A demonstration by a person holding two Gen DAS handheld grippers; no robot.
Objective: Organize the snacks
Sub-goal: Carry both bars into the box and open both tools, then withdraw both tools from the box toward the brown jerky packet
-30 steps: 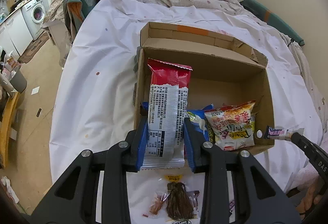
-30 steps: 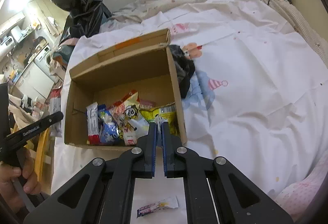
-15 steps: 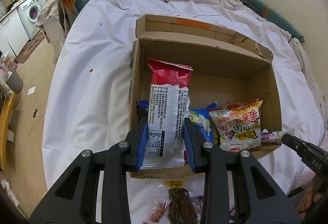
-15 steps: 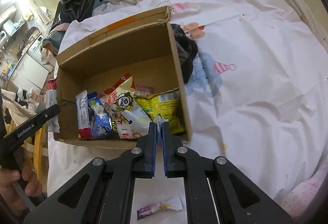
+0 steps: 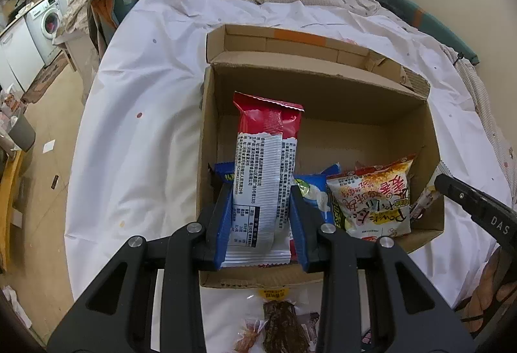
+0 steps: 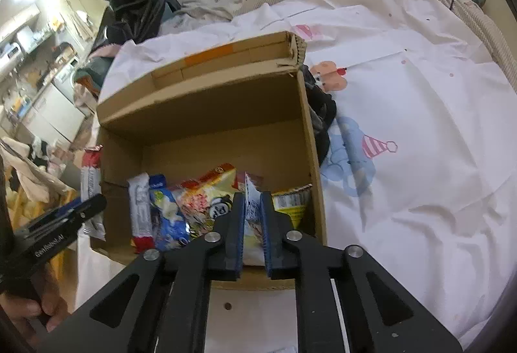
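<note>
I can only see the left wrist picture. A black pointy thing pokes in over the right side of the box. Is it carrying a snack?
Observer: Yes. That is the right gripper. A small white-and-blue snack packet sits between its fingers, over the brown cardboard box, and its jaws are opening.
Operator: Is anything hiding past the box's right wall?
Observer: A crumpled dark cloth lies just beside that wall, outside the box.
Operator: Are there pictures on the white bed sheet?
Observer: Yes, a pink striped party hat is printed on it, beyond the cloth.
</note>
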